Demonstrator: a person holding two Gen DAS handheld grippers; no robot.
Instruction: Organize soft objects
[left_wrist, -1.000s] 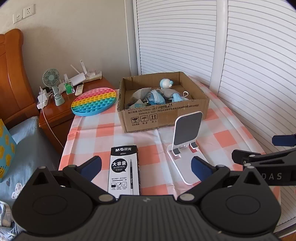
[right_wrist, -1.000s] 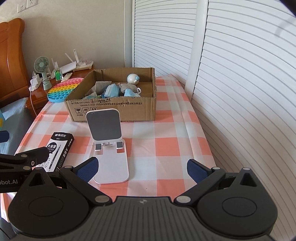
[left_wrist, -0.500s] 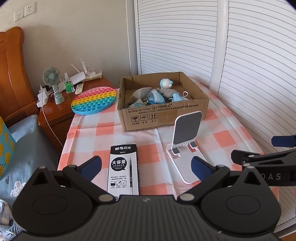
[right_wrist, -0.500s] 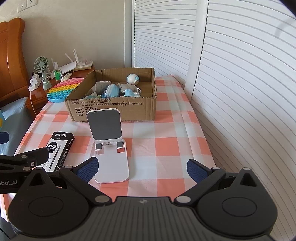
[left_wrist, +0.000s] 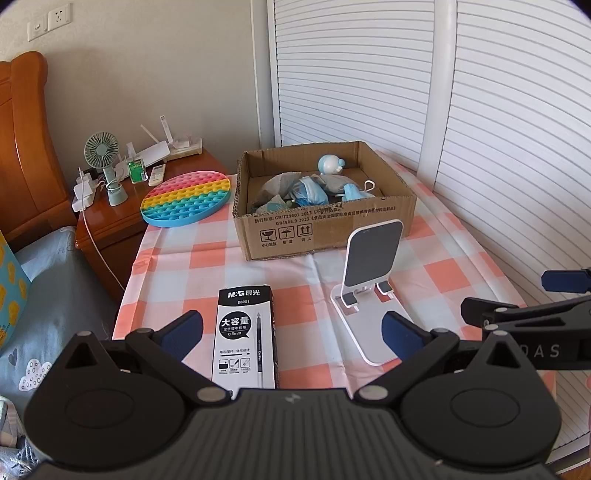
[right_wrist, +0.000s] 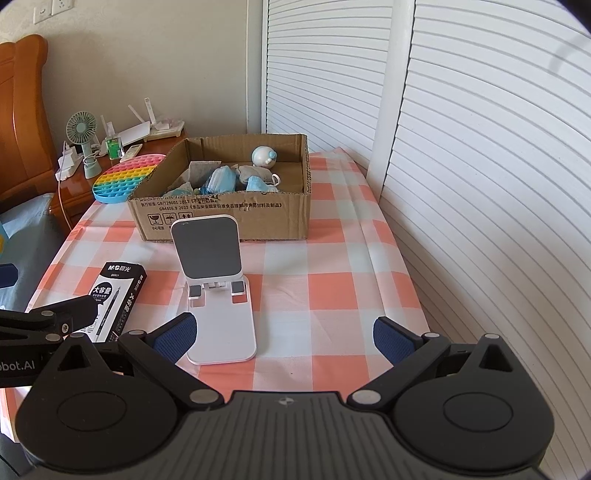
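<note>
A cardboard box (left_wrist: 325, 229) (right_wrist: 221, 218) at the back of the checked table holds several crumpled blue and grey soft items (left_wrist: 306, 190) (right_wrist: 221, 179) and a small blue-and-white toy (left_wrist: 330, 164) (right_wrist: 263, 157). A round rainbow silicone pad (left_wrist: 186, 197) (right_wrist: 127, 177) lies left of the box. My left gripper (left_wrist: 291, 332) is open and empty above the near table edge, over a black pen box (left_wrist: 244, 332). My right gripper (right_wrist: 284, 334) is open and empty, just behind a white phone stand (right_wrist: 214, 280) (left_wrist: 369, 280).
The black pen box (right_wrist: 116, 299) lies at the front left. A wooden nightstand (left_wrist: 110, 218) with a small fan (left_wrist: 101, 151) and chargers stands left of the table. White louvred doors (right_wrist: 461, 147) run along the right. A bed (left_wrist: 44, 295) is at the left.
Both grippers have drifted back and up very slightly. Nothing on the table has moved.
</note>
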